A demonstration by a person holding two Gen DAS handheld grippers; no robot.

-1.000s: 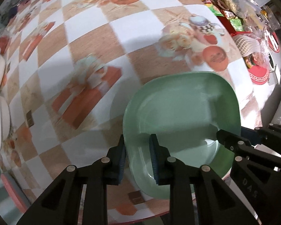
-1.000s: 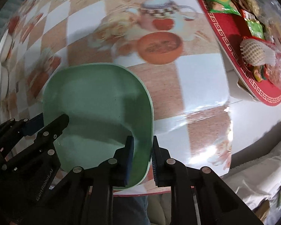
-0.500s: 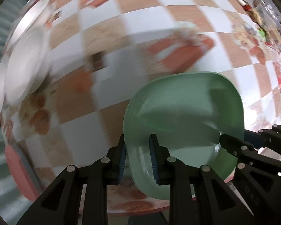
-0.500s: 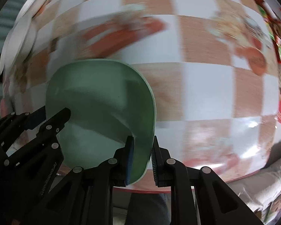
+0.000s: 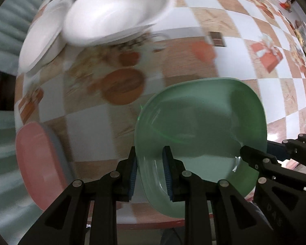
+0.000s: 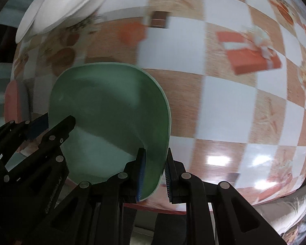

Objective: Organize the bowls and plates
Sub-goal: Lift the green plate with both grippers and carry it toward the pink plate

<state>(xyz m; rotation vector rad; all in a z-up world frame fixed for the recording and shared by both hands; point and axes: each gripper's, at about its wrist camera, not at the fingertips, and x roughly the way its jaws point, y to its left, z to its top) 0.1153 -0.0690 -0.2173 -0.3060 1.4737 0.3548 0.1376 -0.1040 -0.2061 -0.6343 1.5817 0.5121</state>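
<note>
Gripping opposite rims of 1 glossy, rounded-square green plate (image 5: 202,122), left gripper (image 5: 150,171) & right gripper (image 6: 154,175) are both clenched on it, above the checkered tablecloth (image 6: 224,112). Pink round-cornered dish (image 5: 36,163) sits far left w/ smooth white bowls (image 5: 112,14) beyond.

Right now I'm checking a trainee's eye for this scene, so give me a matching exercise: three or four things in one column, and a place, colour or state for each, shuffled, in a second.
Things
1. squarish green plate
2. white round plates
3. pink dish with a grey rim
4. left gripper

Places or states
A. at the table's left edge, near the camera
B. clamped on the green plate's left rim
C. held above the checkered tablecloth by both grippers
D. overlapping at the table's far left

Pairs: 1-C, 2-D, 3-A, 4-B. The right gripper grips the opposite rim.
</note>
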